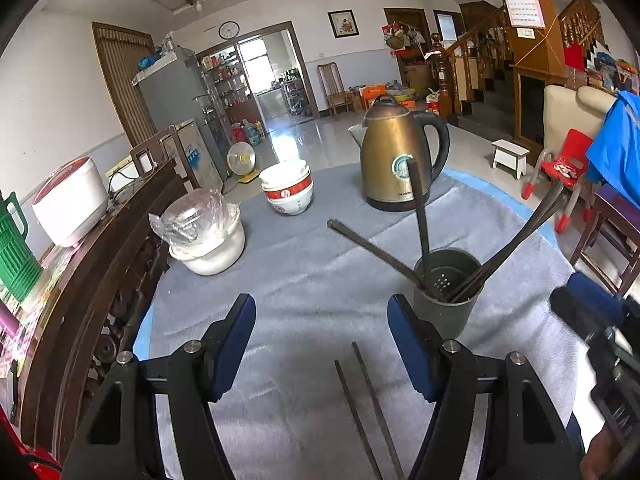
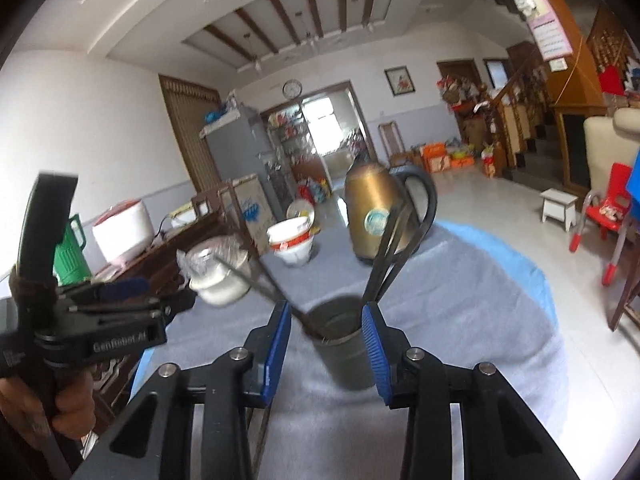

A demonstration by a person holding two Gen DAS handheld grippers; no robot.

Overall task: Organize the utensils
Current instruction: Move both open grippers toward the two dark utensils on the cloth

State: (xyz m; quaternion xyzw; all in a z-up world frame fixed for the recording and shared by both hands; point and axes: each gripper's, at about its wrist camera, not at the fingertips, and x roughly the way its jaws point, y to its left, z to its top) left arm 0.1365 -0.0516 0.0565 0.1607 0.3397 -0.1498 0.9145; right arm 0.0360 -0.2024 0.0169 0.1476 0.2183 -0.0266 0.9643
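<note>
While several dark chopsticks already lean out of the grey-green cup on the cloth-covered surface, two more chopsticks lie side by side on the cloth just in front of it, waiting to be gathered. The left tongs hover over that loose pair with their blue pads well apart and nothing between them; the pair lies under the gap, nearer the right-hand pad. The right tongs point at the cup from just in front of it, jaws part open and framing it, empty as far as the blurred wrist view shows, and it cannot be told whether a pad touches the cup. Judged from this, the step in hand is collecting the last loose chopsticks, with most of the sorting apparently done. The next move would call for lowering the left tongs to the cloth, closing on both thin sticks together, then lifting and tipping them upright into the cup without knocking it over. A gold kettle, stacked bowls and a wrapped white pot stand farther back, well clear.
</note>
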